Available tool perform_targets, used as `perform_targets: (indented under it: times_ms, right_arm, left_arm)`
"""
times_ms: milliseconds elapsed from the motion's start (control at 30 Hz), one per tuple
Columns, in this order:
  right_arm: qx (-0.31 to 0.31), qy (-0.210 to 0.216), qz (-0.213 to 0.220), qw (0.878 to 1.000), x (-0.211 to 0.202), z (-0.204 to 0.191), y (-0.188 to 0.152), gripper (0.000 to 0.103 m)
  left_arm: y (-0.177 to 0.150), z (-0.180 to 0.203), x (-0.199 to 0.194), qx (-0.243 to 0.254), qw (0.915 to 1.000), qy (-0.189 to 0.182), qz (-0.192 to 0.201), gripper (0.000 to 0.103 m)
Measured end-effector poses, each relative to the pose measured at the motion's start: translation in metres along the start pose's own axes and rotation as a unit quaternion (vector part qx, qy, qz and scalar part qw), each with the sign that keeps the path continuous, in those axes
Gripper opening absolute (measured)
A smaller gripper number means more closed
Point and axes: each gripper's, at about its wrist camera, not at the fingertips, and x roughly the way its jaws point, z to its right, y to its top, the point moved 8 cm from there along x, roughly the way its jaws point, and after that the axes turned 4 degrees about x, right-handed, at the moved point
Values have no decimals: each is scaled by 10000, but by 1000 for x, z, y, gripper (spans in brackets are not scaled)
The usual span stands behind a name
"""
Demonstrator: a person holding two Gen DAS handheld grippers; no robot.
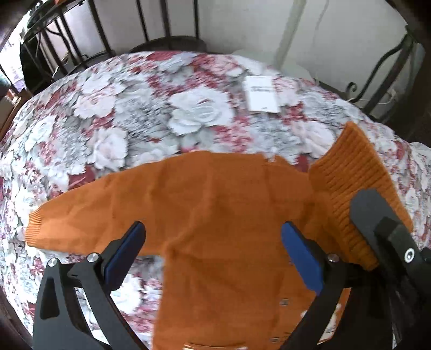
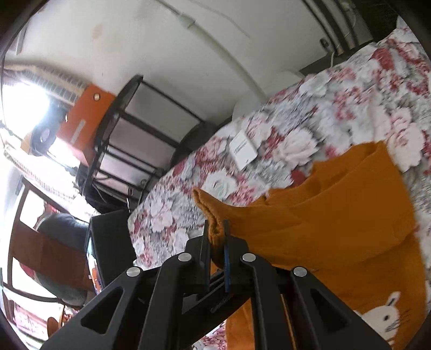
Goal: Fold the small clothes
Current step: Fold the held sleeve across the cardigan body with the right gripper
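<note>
My right tongs (image 2: 215, 231) clamp the cuff (image 2: 208, 208) of an orange sweater (image 1: 215, 215) spread on the floral bed (image 1: 134, 121). My left tongs (image 1: 212, 242) hang open over its body, gripping nothing. A white card (image 1: 262, 93) lies at one o'clock.

You face floral bedspread (image 1: 113, 129), red and white roses. White card (image 1: 260, 93) lies flat on it. Dark metal bed rails (image 1: 150, 24) beyond, pale wall (image 2: 121, 35), orange box (image 2: 89, 107).
</note>
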Motion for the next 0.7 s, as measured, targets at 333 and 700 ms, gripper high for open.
perform_targets:
  times_ms: [333,700]
  right_arm:
    - [350,-276,-1029,9937,58,37,-38,44]
    - [405,-807,170,9958,-35,107,53,20]
  left_arm:
    - [-25,-84,55,-838,9906,439,-989,98]
    - [-16,9,34,109,9904,-1222,-642,98]
